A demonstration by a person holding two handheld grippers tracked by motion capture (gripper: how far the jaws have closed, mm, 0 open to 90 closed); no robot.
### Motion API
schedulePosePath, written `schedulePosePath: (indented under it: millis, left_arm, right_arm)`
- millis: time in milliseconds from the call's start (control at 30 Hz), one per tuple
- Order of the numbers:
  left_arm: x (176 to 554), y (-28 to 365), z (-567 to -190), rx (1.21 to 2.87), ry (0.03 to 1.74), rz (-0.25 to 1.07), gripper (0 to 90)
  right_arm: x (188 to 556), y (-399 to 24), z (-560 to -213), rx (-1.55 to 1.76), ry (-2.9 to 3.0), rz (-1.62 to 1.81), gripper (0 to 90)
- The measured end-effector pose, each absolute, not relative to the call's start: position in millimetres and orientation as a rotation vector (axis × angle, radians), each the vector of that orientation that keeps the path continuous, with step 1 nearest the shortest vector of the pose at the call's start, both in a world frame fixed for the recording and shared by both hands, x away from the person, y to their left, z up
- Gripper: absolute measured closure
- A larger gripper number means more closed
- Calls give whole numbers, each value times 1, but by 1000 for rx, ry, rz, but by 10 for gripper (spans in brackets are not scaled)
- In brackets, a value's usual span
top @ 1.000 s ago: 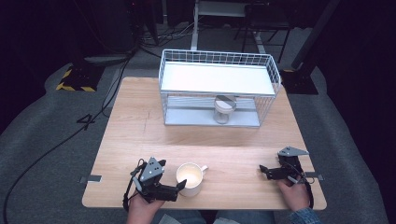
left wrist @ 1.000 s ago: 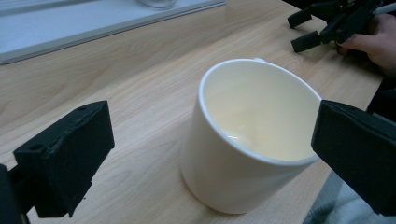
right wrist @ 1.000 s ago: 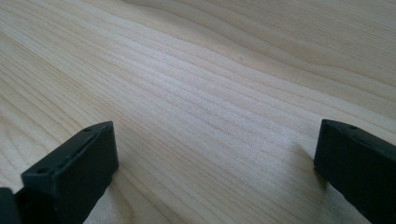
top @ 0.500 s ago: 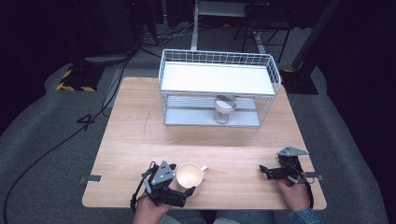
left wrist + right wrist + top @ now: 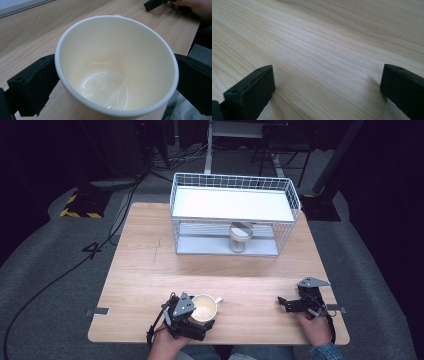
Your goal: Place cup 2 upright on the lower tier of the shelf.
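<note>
**Left tool around cream mug at front table edge, right tool wide and empty**

High view: cream mug (image 5: 204, 306) sits on the wooden table (image 5: 150, 265), lower middle of the frame, close to the front edge. Handle points to the upper right. Mug upright, nothing inside.

Left tool (image 5: 192, 319) is at the lower middle of the frame, just left of and below the mug, held by a hand (image 5: 162, 345) coming in from the bottom edge. In the left gripper view the mug (image 5: 117, 67) stands between the 2 black jaws, 1 at the left edge and 1 at the right edge, both right against the mug wall. Reads as clamped on the mug, jaws set wide to fit it. Glossy inside, bottom ring visible.

Right tool (image 5: 291, 304) is at the lower right of the frame, resting low over the table, well apart from the mug. Right gripper view: 2 jaws spread wide at the lower left and lower right corners, bare wood grain (image 5: 324, 50) between them, holding nothing.

White wire rack (image 5: 235, 210) stands at the upper middle of the frame, at the far side of the table. A glass jar (image 5: 239, 237) sits on its lower shelf. White board lies on the top level.
</note>
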State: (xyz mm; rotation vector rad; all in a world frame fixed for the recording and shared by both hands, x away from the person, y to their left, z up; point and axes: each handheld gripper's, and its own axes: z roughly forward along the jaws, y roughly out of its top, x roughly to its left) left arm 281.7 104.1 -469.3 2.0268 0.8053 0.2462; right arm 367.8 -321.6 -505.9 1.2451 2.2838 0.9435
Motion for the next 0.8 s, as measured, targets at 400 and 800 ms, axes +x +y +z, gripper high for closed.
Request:
schedulePosePath:
  millis: [400, 800]
  left_arm:
    - [285, 96, -477, 2057, 824, 287, 0]
    - [284, 94, -478, 2088, 826, 313, 78]
  right_arm:
    - [368, -322, -506, 1246, 2284, 944, 0]
    - [368, -322, -506, 1245, 2284, 944, 0]
